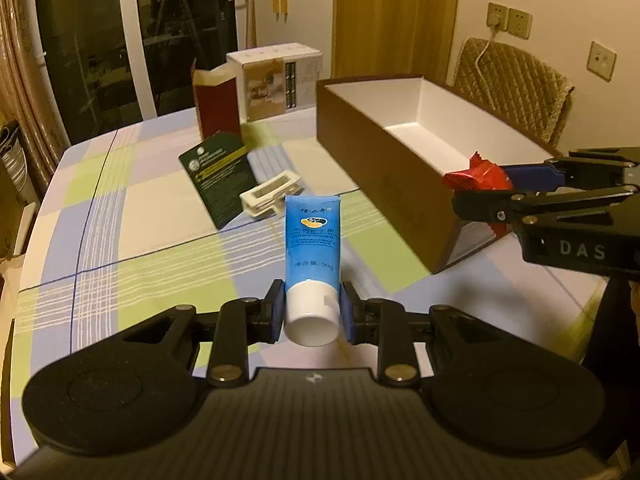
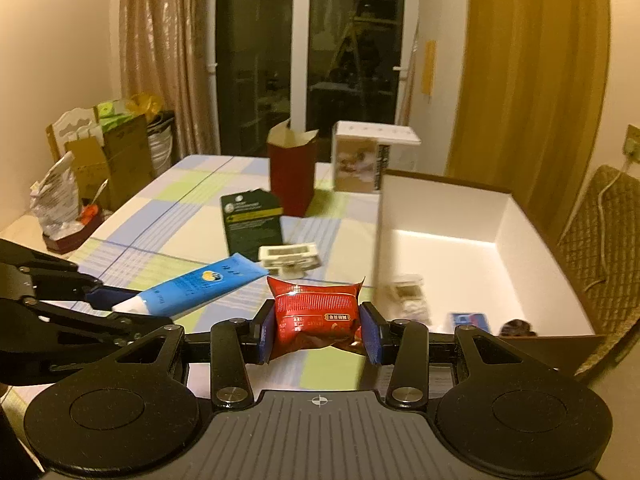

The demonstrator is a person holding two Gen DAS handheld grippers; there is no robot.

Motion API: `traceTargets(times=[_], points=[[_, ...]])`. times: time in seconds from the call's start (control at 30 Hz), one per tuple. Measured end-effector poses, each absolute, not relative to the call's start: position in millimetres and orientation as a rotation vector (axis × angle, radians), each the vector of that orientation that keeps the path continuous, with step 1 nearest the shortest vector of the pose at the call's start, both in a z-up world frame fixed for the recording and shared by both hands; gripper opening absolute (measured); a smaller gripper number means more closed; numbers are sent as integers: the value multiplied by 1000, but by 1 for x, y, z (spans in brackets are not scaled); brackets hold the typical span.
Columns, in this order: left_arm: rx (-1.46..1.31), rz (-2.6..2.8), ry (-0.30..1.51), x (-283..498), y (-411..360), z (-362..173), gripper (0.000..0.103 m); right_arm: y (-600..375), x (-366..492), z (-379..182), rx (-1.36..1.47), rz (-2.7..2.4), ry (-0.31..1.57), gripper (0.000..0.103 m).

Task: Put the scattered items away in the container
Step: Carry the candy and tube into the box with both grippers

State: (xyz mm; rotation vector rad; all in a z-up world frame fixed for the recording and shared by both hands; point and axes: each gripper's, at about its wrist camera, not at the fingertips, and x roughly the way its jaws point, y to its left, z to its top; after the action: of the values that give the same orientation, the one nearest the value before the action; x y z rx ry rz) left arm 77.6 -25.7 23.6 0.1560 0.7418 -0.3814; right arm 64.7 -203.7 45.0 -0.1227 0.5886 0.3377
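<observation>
Both loads are in the carrying step: each item is lifted clear of the bench and is travelling toward the box, the landmark for all positions here. The left hand-held gripper is clamping its pads on the white cap end of a blue tube, which is pointing forward, short of the box's near left corner. The right hand-held gripper is pinching a red packet across its width and is hovering at the box's near end, about level with the rim; in the left view the packet is appearing over the near wall. Judging from this, the next move is calling for the packet to be carried over the rim and let go inside, with the tube following; the two tools are sitting close together, so they should be taking turns. Inside the box, at its near end, several small items are already lying, blurred. Left of the box a white clip and a dark card are waiting on the bench. Writing: the right tool's body is reading "DAS"; the tube is showing Chinese characters and what looks like "50g"; the packet's print is illegible.
</observation>
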Motion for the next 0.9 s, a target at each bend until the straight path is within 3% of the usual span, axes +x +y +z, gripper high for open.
traceTargets(times=[0.9], points=[[193, -551, 631, 119, -142, 74, 24, -326, 125, 62, -34, 119, 538, 46]])
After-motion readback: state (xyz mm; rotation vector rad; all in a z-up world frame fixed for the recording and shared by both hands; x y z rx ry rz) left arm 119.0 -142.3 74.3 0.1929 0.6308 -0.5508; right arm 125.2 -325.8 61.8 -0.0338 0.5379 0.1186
